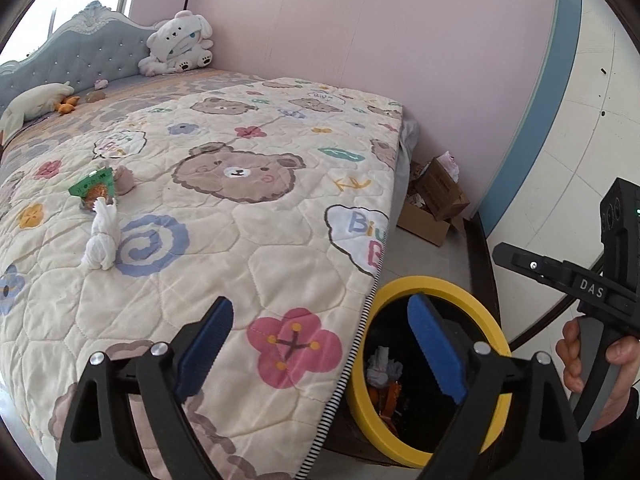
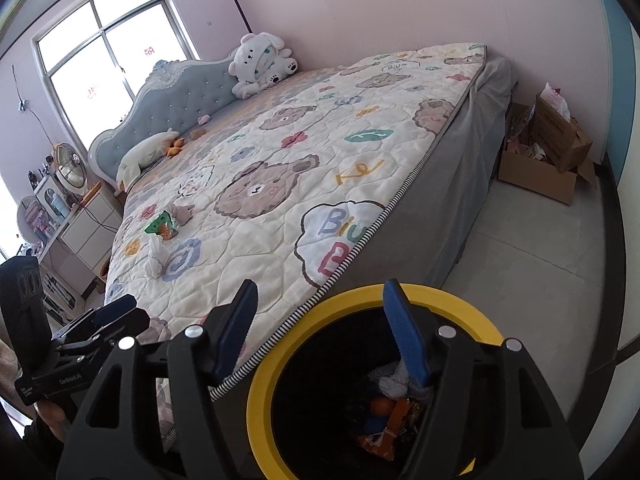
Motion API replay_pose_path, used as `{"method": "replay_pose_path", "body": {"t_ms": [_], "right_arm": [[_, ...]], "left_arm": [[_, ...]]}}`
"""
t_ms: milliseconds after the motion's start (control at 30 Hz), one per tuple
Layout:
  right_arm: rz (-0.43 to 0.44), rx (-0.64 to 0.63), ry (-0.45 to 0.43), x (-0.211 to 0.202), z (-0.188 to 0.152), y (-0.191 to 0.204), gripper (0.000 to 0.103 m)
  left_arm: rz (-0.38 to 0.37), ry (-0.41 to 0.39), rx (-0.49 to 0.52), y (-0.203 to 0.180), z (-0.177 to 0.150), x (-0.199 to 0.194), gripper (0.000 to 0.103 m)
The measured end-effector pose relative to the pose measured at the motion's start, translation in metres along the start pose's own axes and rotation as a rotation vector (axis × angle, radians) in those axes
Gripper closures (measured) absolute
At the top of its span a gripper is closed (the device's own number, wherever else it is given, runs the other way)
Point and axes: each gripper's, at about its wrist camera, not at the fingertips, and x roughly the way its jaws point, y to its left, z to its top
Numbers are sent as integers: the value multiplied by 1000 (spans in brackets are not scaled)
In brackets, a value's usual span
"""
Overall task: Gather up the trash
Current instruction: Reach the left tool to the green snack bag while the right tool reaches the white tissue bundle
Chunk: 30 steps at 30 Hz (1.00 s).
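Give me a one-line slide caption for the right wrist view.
Open right gripper above the yellow-rimmed bin already holding trash, with a white tissue and green wrapper left on the bed quilt.

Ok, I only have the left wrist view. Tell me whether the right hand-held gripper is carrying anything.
Observer: Nothing. The right hand-held gripper is open above the yellow-rimmed bin, with nothing between its pads.
Operator: Tell me what stands beyond the far side of the bed.
Observer: A white cabinet with a round fan by it, under a large window.
Operator: Name anything in the bin besides the tissue and wrapper.
Observer: A small round orange thing, possibly fruit.
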Motion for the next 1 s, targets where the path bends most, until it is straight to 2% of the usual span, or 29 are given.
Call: {"method": "replay_pose_path", "body": {"t_ms": [333, 700, 867, 1000], "right_arm": [[44, -39, 11, 30, 15, 44, 38], [134, -101, 26, 74, 28, 111, 35], [181, -135, 59, 104, 30, 146, 35], [210, -156, 80, 125, 28, 172, 35]], "left_arm": [[86, -52, -47, 59, 14, -20, 14], [229, -159, -129, 153, 45, -52, 11], [278, -178, -187, 198, 62, -52, 11], [318, -168, -189, 225, 76, -43, 11]]}}
